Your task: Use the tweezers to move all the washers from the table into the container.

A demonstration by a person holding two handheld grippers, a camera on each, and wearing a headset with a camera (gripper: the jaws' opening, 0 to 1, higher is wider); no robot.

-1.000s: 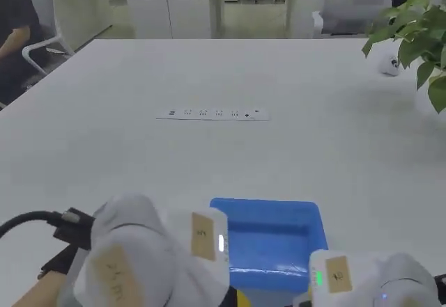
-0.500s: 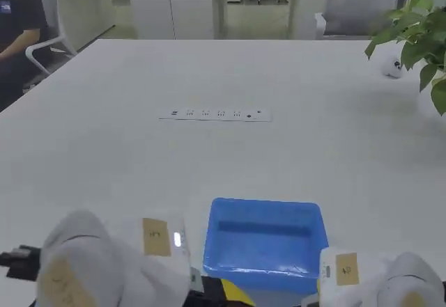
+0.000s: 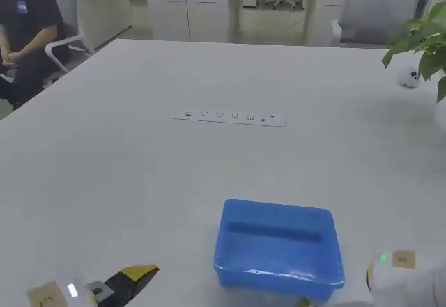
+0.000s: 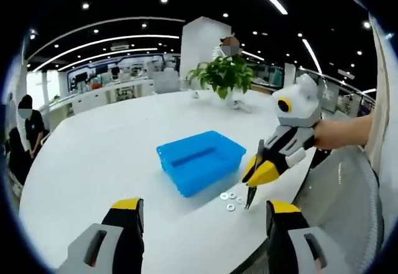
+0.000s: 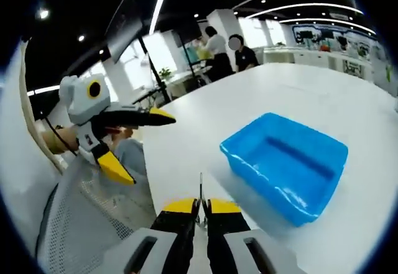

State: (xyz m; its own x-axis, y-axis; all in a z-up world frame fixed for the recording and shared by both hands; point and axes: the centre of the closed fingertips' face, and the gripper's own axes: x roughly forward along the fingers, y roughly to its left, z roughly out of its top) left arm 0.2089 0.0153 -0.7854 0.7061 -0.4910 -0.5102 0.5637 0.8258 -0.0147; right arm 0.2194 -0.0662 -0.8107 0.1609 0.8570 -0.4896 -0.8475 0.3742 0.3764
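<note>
Now the blue container (image 3: 279,248) sits on the white table (image 3: 125,168), close to the near edge. In the left gripper view, a few small washers (image 4: 231,198) lie flat on the table just beside the container, at about 5 o'clock from it.

The left gripper (image 4: 204,205) has its two jaws spread wide apart. In the head view it is at 8 o'clock from the container, and just its yellow tip peeks in at the bottom.

The right gripper (image 5: 202,204) has its jaws pressed together on the tweezers (image 5: 200,187), which stick out in front like a thin line. In the left gripper view the tweezers point down at the table. Their tip is just beside the washers, at about 3 o'clock from them. It is too small to tell if the tip touches one. In the head view the right gripper is at 4 o'clock from the container, low in the corner.

A white power strip (image 3: 230,117) lies flat at 11 o'clock from the container, well apart from it. A green plant (image 3: 425,42) stands at 1 o'clock, by the far right side of the table. A person (image 3: 21,28) sits on a chair at 10 o'clock, past the table's far left corner.
</note>
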